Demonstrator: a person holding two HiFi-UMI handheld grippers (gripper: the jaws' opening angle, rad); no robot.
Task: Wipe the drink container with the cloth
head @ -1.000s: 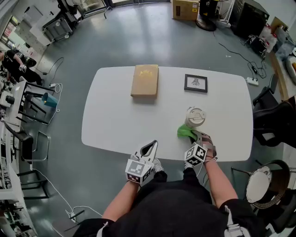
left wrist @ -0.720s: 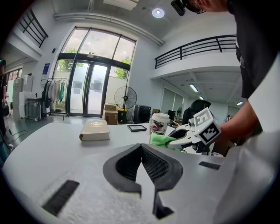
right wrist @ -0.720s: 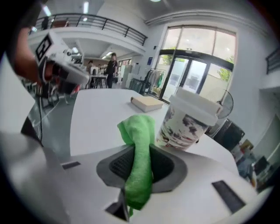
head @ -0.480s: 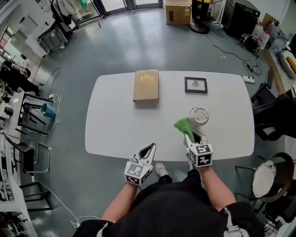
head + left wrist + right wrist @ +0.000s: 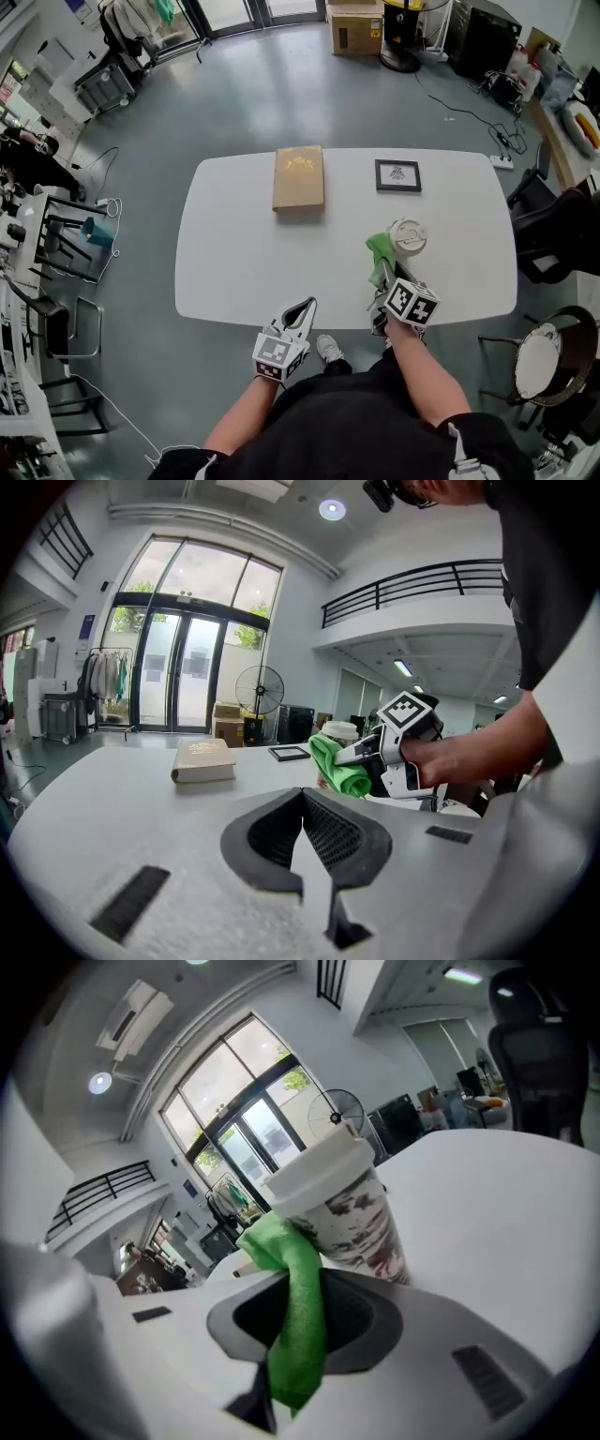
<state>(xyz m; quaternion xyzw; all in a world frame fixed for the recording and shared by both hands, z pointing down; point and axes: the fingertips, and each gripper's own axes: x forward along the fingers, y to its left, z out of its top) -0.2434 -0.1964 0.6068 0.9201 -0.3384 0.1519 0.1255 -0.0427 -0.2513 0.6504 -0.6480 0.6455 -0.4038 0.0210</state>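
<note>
My right gripper (image 5: 386, 281) is clamped on the green cloth (image 5: 298, 1269), which hangs through the jaws with its bunched upper end pressed against the side of the drink container (image 5: 342, 1208), just under the white lid. The cup stands upright on the white table (image 5: 244, 253), towards my right and near the front edge, well apart from the book (image 5: 298, 177) and the small framed picture (image 5: 397, 174) further back. My left gripper (image 5: 298, 314) hovers at the table's near edge with its jaws together on nothing. To wipe well, I judge that I should keep the pinch firm so the cloth does not slip out, and press lightly, because nothing steadies this light-looking cup and a sideways push could tip or slide it. Sweeping the bunch around the wall in short strokes, rather than shoving straight at it, seems safest. Bringing the left gripper up to brace the far side would help.
</note>
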